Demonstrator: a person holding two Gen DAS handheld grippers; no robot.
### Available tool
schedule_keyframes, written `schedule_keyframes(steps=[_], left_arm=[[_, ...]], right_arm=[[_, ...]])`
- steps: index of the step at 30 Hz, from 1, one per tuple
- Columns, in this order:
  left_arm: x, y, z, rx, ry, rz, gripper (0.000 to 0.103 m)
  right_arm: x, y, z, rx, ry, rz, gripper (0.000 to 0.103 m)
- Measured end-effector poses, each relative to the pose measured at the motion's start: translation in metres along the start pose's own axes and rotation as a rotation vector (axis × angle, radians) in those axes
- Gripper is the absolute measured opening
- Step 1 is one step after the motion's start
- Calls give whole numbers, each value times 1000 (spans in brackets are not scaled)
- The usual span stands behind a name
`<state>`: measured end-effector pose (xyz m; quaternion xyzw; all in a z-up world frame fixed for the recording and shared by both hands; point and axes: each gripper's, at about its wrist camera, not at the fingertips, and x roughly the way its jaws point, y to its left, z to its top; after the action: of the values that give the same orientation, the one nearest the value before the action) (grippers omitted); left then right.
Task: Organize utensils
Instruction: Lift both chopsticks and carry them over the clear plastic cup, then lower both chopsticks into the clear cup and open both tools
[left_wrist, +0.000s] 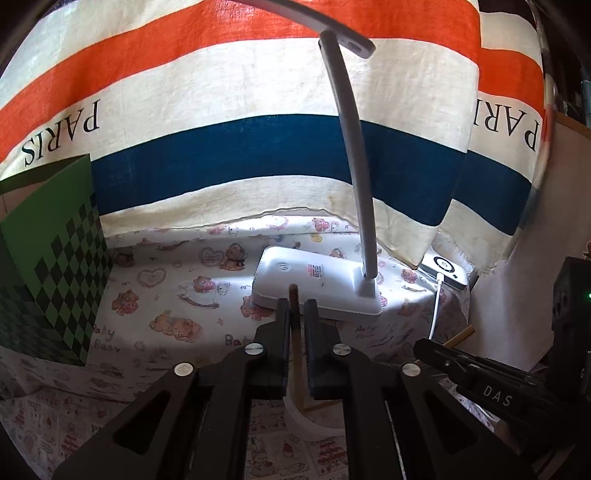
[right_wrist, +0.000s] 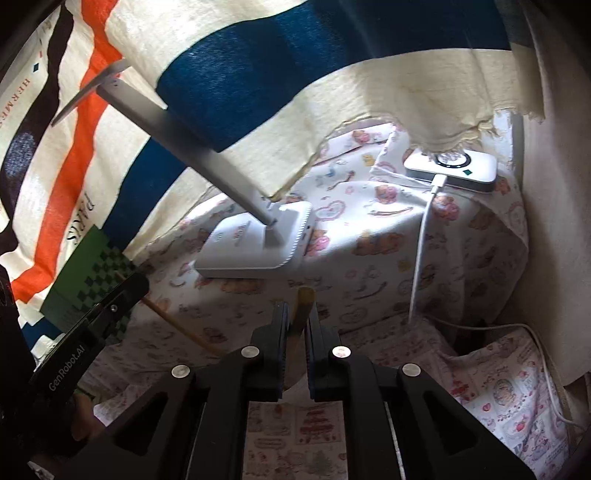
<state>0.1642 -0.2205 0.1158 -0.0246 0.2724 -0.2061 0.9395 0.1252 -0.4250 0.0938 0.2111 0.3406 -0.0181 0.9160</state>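
Observation:
My left gripper (left_wrist: 294, 310) is shut on a thin brown wooden chopstick (left_wrist: 294, 295) that pokes out past the fingertips and runs down into a white cup (left_wrist: 314, 421) below the jaws. My right gripper (right_wrist: 297, 314) is shut on a yellowish wooden chopstick (right_wrist: 303, 299), tilted slightly right. In the right wrist view the left gripper (right_wrist: 125, 291) shows at the left with its chopstick (right_wrist: 184, 328) slanting down. In the left wrist view the right gripper (left_wrist: 443, 354) shows at the right with a wooden stick end (left_wrist: 461, 334).
A white desk lamp base (left_wrist: 314, 284) with a bent neck (left_wrist: 354, 155) stands ahead on the teddy-print cloth (left_wrist: 166, 295). A green checkered box (left_wrist: 51, 266) stands at the left. A white charger (right_wrist: 450, 168) with cable (right_wrist: 421, 251) lies at the right. A striped PARIS cloth (left_wrist: 221, 110) hangs behind.

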Motion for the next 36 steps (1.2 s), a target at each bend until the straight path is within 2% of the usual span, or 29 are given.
schedule_keyframes(steps=[1, 2, 3, 4, 5, 6, 8, 10, 13, 17, 21, 24, 28, 32, 36], left_arm=[[-1, 2, 0, 6, -9, 7, 20], [-3, 2, -1, 18, -26, 25, 34], [-6, 3, -2, 29, -48, 49, 51], [-10, 4, -1, 39, -72, 79, 58], [-14, 6, -2, 43, -99, 114, 64], [-16, 10, -1, 33, -103, 123, 64], [-20, 22, 0, -15, -82, 85, 64], [-31, 33, 1, -46, -90, 92, 64], [-51, 41, -2, -5, -123, 145, 67], [-84, 50, -16, 42, -154, 199, 77], [-114, 66, -38, 25, -158, 221, 85], [-130, 78, -58, 4, -159, 245, 89], [-138, 90, -86, 25, -126, 298, 91], [-144, 103, -115, 10, -85, 314, 91], [-153, 114, -139, -18, -51, 332, 91]], right_arm=[[1, -2, 0, 4, 4, -10, 33], [2, -3, 0, 6, 4, -18, 40], [2, -3, 0, 5, -1, -28, 55], [3, -3, 0, -6, -7, -40, 60], [3, -2, 0, -18, -5, -53, 59], [5, -1, 0, -31, 7, -70, 60], [8, 1, -1, -43, 30, -89, 62], [6, 2, -1, -36, 34, -95, 67], [1, 9, -2, -46, 27, -89, 76], [-1, 16, -9, -32, 54, -86, 78], [0, 24, -30, -63, 102, -57, 78], [-7, 37, -51, -114, 102, -46, 78], [-22, 59, -83, -189, 95, -15, 78], [-33, 73, -115, -207, 107, 39, 78], [-38, 84, -146, -222, 94, 16, 78]])
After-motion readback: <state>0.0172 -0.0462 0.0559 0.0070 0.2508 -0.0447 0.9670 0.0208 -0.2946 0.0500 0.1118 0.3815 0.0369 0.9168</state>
